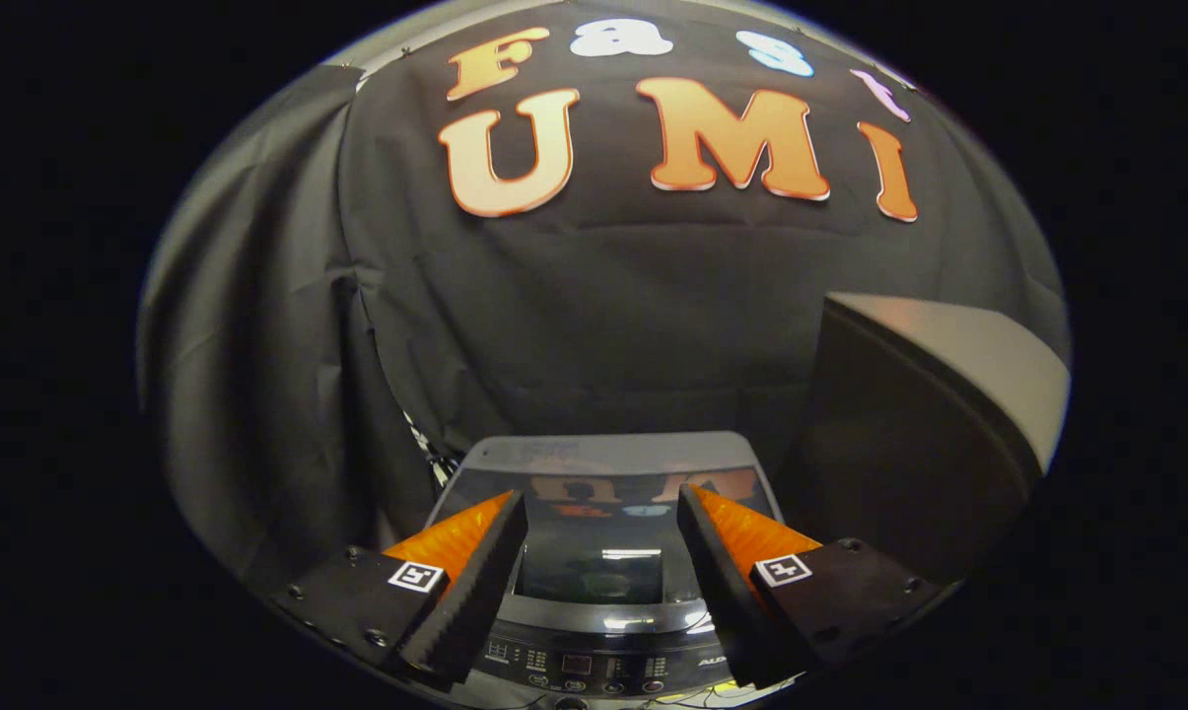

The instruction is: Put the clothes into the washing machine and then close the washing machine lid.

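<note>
A small top-loading washing machine (603, 452) stands below and just ahead of my fingers, against the black cloth wall. Its dark glass lid (594, 552) lies flat over the tub and mirrors the wall and a ceiling light. A dim greenish shape shows under the glass; I cannot tell what it is. The control panel (579, 671) with buttons runs along the near edge, under my fingertips. My gripper (601, 498) hangs above the lid, open, with nothing between the orange-backed black pads (475, 582).
A tall dark box with a pale grey top (948, 385) stands close on the right of the machine. Black cloth hangs behind and on the left. Some cables lie below the control panel.
</note>
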Demonstrator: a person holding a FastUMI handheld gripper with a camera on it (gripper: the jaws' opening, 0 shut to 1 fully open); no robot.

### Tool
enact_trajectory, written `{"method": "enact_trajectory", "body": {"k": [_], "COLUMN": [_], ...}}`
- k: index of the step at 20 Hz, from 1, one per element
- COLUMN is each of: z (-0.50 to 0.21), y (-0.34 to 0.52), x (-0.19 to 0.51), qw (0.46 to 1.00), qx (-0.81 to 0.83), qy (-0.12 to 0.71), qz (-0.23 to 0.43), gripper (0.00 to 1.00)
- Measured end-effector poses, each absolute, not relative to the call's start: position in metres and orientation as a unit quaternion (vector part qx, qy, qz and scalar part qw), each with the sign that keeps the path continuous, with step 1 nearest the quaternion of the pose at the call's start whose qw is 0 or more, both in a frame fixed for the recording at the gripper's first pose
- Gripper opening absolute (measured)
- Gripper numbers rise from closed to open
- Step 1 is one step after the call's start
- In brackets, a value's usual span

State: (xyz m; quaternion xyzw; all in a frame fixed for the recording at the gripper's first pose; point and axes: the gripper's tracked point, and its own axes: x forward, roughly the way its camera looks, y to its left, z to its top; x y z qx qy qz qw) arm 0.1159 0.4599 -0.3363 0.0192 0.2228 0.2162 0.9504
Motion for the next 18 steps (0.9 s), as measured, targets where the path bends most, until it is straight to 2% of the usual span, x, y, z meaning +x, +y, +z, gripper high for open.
{"method": "enact_trajectory", "body": {"k": [7, 18], "z": [-0.207, -0.08], "y": [0.367, 0.189], "x": [0.073, 0.015], "qw": [0.963, 0.976], "qx": [0.029, 0.056], "qy": [0.145, 0.05], "qz": [0.223, 0.205], "gripper": [0.99, 0.99]}}
